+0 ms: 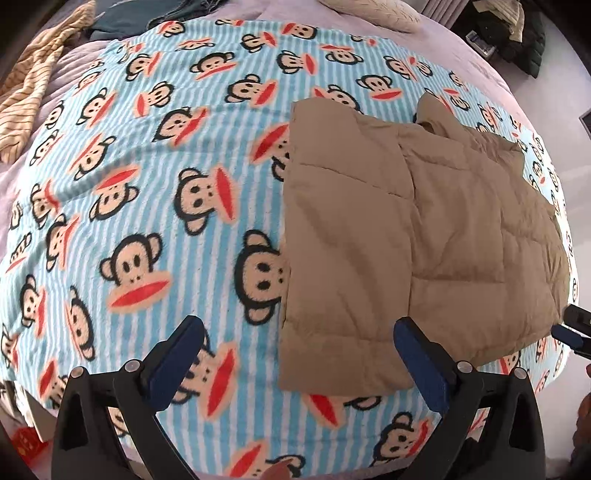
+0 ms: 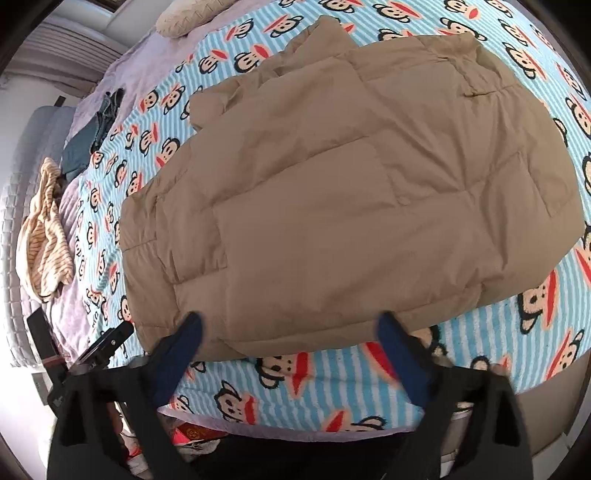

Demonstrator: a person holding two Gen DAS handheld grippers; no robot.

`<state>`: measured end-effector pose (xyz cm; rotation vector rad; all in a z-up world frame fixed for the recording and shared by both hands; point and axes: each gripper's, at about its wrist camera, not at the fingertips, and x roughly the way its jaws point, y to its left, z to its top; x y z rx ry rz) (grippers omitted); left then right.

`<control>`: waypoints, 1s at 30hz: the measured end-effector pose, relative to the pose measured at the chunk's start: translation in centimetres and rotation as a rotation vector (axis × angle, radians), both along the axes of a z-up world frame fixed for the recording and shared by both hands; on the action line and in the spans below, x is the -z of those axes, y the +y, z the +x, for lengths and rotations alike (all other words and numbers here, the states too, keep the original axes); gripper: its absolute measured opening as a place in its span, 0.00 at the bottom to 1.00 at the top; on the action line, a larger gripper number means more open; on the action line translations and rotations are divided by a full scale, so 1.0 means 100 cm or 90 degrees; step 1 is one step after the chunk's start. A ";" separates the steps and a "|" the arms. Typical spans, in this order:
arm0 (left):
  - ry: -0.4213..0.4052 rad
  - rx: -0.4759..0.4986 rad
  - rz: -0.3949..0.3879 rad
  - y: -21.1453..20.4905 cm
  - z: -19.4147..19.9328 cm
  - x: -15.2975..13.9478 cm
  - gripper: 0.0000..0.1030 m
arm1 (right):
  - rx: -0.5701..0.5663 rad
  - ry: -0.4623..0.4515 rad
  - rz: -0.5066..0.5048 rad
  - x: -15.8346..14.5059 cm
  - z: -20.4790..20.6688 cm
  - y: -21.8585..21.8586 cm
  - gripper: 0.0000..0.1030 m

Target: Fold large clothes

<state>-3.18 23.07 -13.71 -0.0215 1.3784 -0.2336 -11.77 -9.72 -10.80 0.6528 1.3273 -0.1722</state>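
Jacket (image 2: 351,192) flat on blanket (image 1: 147,184); striped garment (image 1: 33,96) far left, pillow (image 1: 373,11) behind

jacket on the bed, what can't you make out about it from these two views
- Jacket front: zip, lining and any sleeves tucked under are hidden by its own folded layers, both views.
- Near hem: partly behind the right fingers, blurred, right wrist view.
- Jacket's far right edge: squeezed by fisheye at the frame edge, left wrist view.
- Blanket under the jacket: covered.
- Dark clothes: too small to identify.
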 end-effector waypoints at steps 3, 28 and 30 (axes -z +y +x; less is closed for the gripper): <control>0.004 0.001 -0.007 -0.001 0.006 0.004 1.00 | -0.007 -0.001 -0.002 0.001 0.001 0.004 1.00; 0.134 0.049 -0.259 -0.005 0.070 0.074 1.00 | -0.070 0.086 -0.023 0.006 0.006 -0.010 1.00; 0.156 0.043 -0.264 -0.013 0.080 0.090 1.00 | -0.074 0.091 -0.028 0.006 0.006 -0.009 1.00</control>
